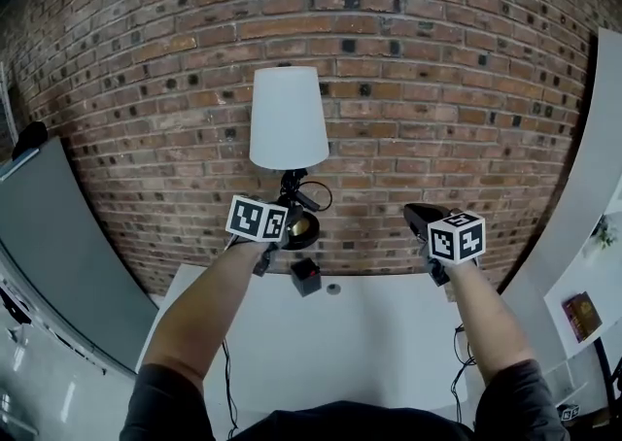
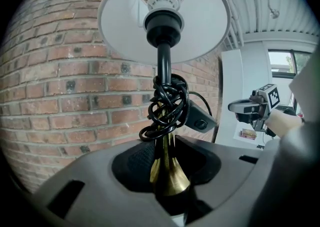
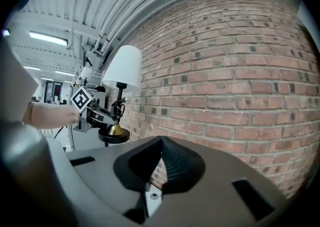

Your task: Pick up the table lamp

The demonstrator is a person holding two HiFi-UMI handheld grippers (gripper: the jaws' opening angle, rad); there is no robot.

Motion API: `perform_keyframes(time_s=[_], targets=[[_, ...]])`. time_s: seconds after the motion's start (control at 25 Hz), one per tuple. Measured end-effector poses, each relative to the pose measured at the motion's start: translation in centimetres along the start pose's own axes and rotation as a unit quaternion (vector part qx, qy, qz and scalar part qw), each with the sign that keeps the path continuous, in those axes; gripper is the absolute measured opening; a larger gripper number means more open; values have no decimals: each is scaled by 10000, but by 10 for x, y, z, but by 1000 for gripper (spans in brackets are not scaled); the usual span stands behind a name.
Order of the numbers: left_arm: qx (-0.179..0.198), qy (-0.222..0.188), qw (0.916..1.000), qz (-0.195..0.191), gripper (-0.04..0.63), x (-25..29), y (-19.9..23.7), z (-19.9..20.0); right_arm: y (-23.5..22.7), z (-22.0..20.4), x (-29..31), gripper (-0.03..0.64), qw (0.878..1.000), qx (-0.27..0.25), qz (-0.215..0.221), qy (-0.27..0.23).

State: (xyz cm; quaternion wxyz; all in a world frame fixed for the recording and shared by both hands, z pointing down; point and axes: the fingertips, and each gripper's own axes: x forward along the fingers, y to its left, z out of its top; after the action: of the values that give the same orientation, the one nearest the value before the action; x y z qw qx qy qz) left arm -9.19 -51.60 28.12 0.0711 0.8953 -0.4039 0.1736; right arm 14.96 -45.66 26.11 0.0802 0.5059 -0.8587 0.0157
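**A:** Quick, left side first. What's the left hand-held gripper doing?

**B:** It's closed partway on the table lamp. The pads pinch the brass stem just under the bundled black cord. The lamp is upright, with the white shade on top.

**A:** Where's the lamp?

**B:** It looks held up in front of the brick wall. The right gripper view shows its black base hanging free, apparently clear of the white surface (judging by the angle, not certain).

**A:** And on the right?

**B:** The right hand-held gripper is level with the lamp but well apart from it. Its jaws are together and there's nothing between them.

**A:** Risks?

**B:**
- The stem is smooth and flares downward, so one pinch could let it slide or swing, probably because of the heavy base.
- The shade sits close to the wall, so a tilt could knock it.
- The cord loops and the inline switch stick out. They could come loose, or snag on the small black block below.
- I can't tell whether that block rests on the surface or hangs from the cord. If it's the plug, it would drag.
- The right gripper gives no support.
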Motion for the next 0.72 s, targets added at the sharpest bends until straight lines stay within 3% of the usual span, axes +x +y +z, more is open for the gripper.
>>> perform_keyframes(time_s=[0.72], targets=[[-115,-195,9997,34,118,-38,-9,24,10,25,-2,-6,9998,152,120,-38]])
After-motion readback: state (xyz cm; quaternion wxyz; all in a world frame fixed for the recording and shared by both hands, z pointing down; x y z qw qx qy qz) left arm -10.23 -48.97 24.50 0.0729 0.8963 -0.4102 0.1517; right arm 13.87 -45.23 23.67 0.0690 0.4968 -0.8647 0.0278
